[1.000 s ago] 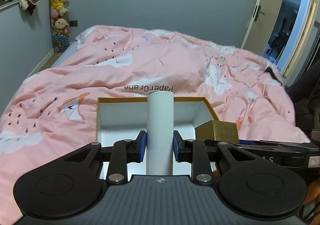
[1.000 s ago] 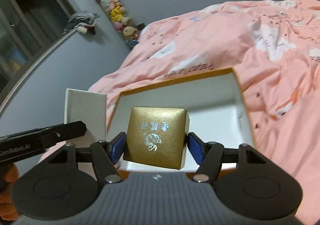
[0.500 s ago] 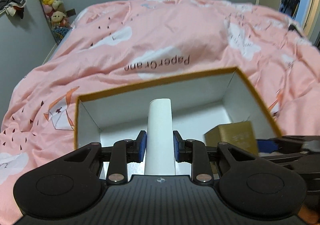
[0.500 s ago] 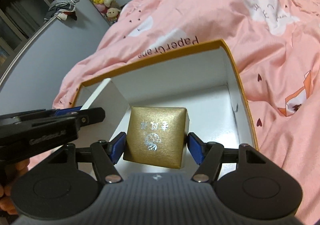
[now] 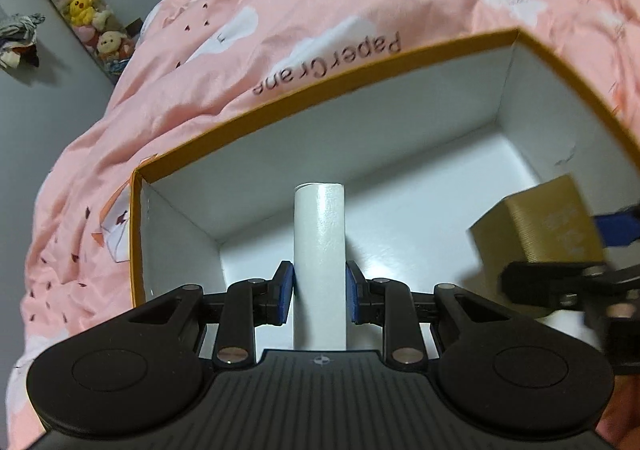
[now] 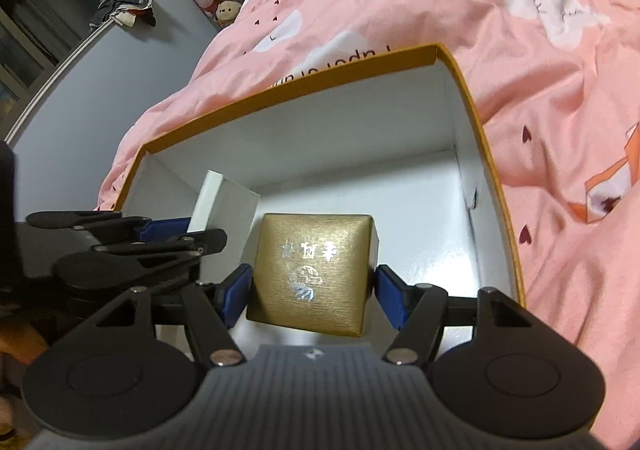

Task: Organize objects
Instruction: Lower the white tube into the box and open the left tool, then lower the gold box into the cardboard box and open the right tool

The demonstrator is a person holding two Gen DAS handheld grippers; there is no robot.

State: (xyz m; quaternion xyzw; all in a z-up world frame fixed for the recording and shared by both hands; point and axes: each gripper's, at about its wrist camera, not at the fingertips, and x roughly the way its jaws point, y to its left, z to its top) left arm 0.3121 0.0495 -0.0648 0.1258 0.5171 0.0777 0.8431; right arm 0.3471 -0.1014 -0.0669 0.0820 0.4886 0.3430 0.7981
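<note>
A slim white box [image 5: 319, 250], plain and matte, is clamped narrowly between the blue pads of the left gripper [image 5: 319, 298]. A textured gold box [image 6: 312, 270] with silver foil lettering is gripped wider by the right gripper [image 6: 312, 296]. Both are held inside an open carton [image 6: 472, 122], white within and orange-rimmed, which is set on a pink bedspread [image 6: 540, 62].

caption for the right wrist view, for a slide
Right gripper holds gold box over the open orange-rimmed box on a pink bedspread.
</note>
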